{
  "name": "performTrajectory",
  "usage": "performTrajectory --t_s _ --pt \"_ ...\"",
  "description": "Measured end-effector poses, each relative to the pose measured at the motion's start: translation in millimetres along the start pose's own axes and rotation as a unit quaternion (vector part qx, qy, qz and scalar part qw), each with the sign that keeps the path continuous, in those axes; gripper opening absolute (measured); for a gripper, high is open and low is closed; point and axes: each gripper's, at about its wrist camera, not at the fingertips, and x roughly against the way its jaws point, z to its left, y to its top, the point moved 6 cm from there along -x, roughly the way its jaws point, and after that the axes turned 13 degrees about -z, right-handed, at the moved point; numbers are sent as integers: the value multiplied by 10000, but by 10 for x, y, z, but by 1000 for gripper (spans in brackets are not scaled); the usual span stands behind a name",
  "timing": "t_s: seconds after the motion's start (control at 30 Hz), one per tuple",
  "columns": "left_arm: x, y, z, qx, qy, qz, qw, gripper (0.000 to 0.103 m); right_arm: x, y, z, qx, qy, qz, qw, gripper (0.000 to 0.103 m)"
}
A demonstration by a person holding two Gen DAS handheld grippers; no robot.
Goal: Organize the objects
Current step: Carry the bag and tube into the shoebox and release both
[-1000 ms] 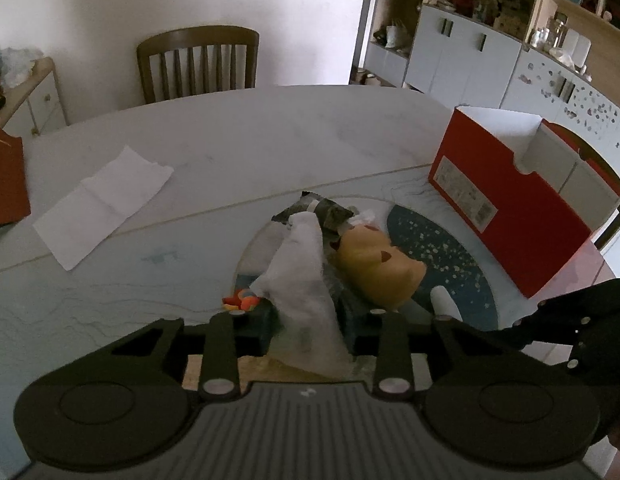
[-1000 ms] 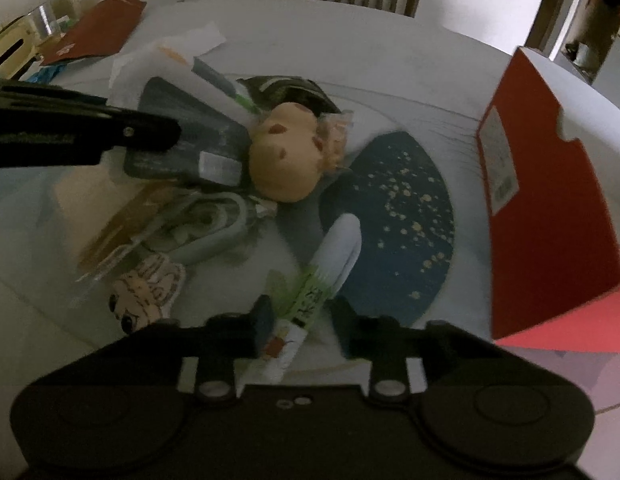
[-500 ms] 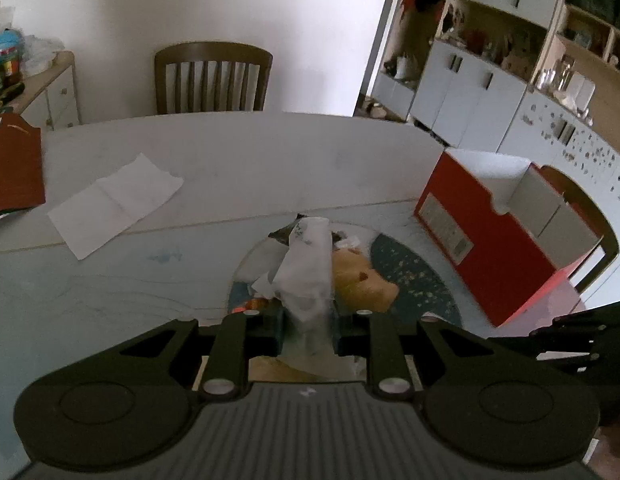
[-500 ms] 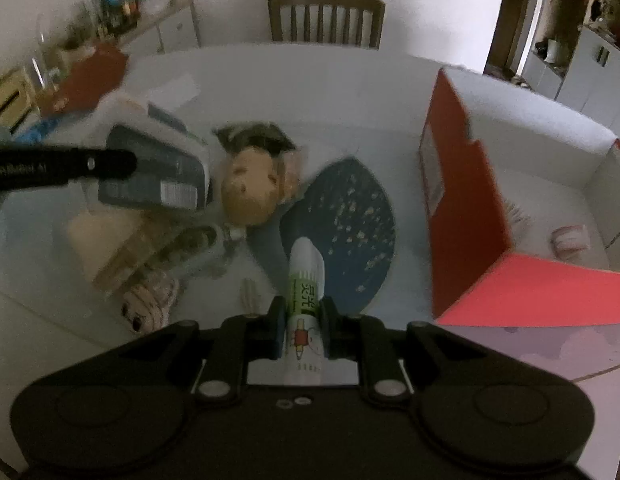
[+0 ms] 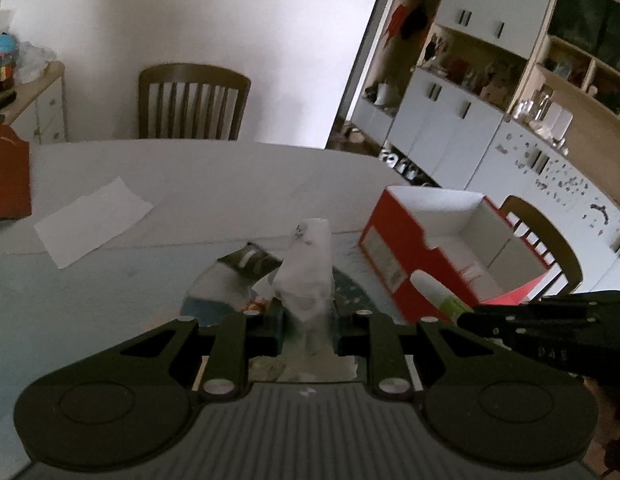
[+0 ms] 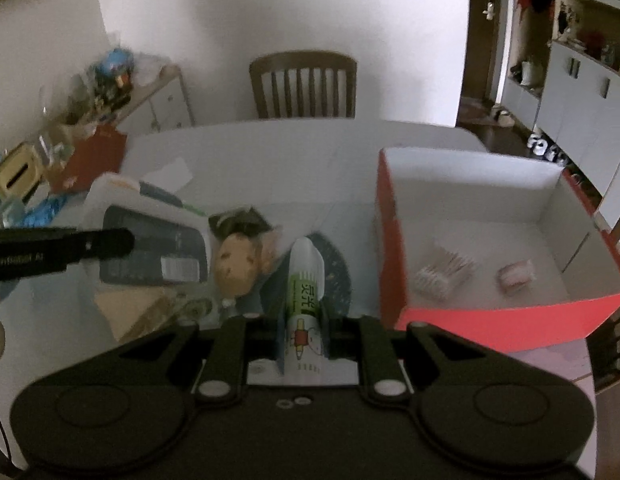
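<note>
Box (image 6: 490, 216) at three o'clock on table (image 6: 294, 148), two packets (image 6: 442, 270) inside; doll (image 6: 236, 262) at nine o'clock of tube (image 6: 306, 280); chair (image 6: 304, 84) at twelve, behind table.

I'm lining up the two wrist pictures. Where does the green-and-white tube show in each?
Left wrist view: the green-and-white tube pokes in at lower right, held by the right tongs, in front of the red box.
Right wrist view: it stands at bottom centre, clamped in the right tongs, left of the red box.
Shared landmark: the wooden chair behind the table.
</note>
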Motion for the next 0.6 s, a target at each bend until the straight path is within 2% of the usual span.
performTrajectory --t_s 0.27,0.6 --pt "-49 158 -420 -198 -204 -158 9995 20 117 228 -380 -144 -182 -320 9992 16" --pt "-366 254 -1149 -487 -454 -181 9976 20 154 333 -942 -171 -302 -435 9985 16"
